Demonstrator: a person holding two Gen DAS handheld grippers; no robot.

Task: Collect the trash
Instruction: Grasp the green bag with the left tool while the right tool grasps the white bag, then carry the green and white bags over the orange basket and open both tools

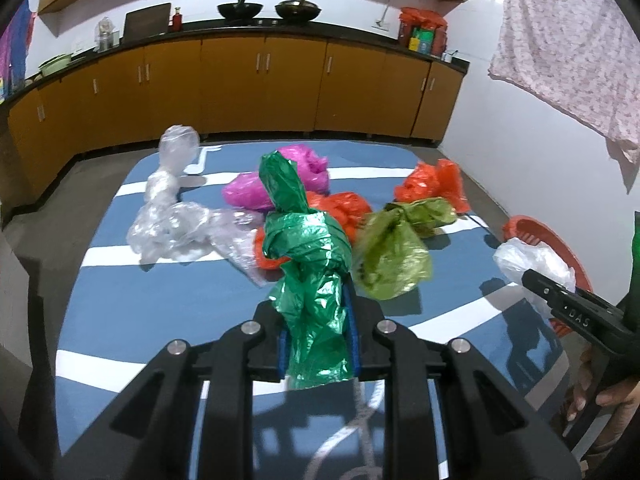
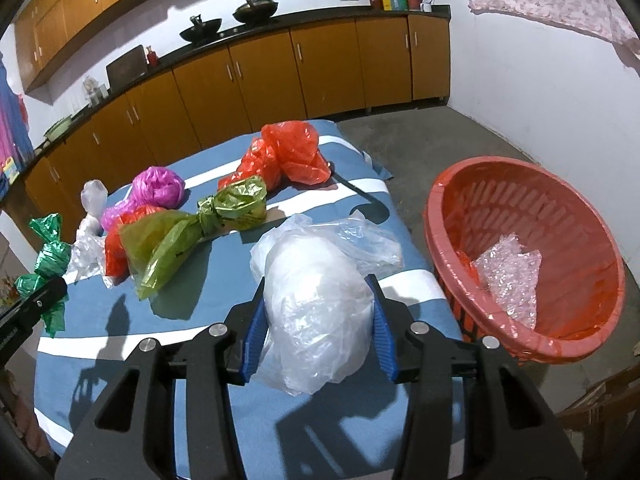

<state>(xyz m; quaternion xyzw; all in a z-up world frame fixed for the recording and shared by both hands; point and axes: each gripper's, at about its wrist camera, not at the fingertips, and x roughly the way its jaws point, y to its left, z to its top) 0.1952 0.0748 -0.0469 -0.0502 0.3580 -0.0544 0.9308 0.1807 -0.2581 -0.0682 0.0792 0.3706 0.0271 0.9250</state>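
Observation:
My left gripper [image 1: 318, 340] is shut on a knotted green plastic bag [image 1: 308, 256] and holds it above the blue striped table [image 1: 160, 300]; the bag also shows in the right wrist view [image 2: 46, 260]. My right gripper [image 2: 318, 336] is shut on a white plastic bag [image 2: 316, 300], held above the table's right edge, beside a red basket [image 2: 560, 240] lined with red plastic. The basket holds clear bubble wrap [image 2: 512, 276]. On the table lie an olive bag [image 2: 192, 232], red bags [image 2: 288, 156], a pink bag [image 2: 158, 188] and clear bags [image 1: 172, 216].
Orange kitchen cabinets [image 1: 260, 88] with a dark counter run behind the table. Two woks [image 1: 298, 8] stand on the counter. A floral cloth [image 1: 572, 52] hangs at the right wall. The basket stands on grey floor [image 2: 420, 140] to the table's right.

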